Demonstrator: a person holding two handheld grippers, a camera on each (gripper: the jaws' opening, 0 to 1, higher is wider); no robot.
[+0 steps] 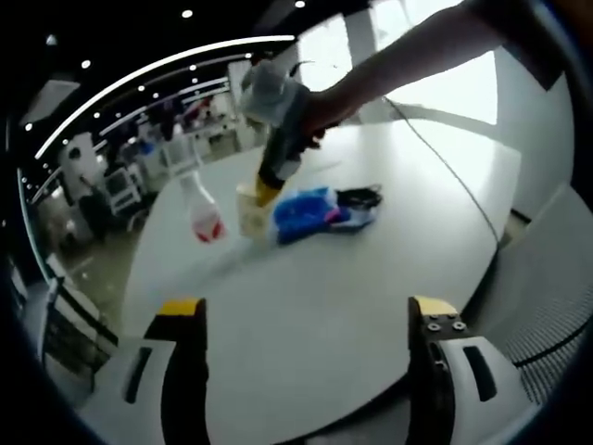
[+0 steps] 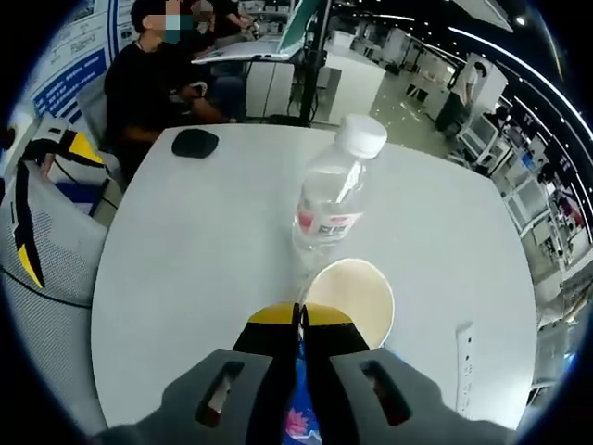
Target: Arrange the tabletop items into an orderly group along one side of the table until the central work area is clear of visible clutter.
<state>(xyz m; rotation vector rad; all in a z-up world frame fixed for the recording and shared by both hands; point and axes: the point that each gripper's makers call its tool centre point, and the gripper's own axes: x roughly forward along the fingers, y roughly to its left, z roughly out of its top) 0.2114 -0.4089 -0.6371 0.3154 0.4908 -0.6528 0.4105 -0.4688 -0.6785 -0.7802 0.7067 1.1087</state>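
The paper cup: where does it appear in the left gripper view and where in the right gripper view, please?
Left gripper view: the paper cup stands at upper centre, under the right tongs, between water bottle and blue bag.
Right gripper view: the paper cup is at lower centre, just above the tongs.
Shared landmark: the water bottle beside it.

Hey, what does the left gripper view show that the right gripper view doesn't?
Only the left gripper view: the blue packet, a dark item beside it, a cable across the table, and the left gripper, jaws apart over bare tabletop.

Only the right gripper view: a seated person and a black object at the far edge.

Both: the water bottle, paper cup, white table and right gripper.
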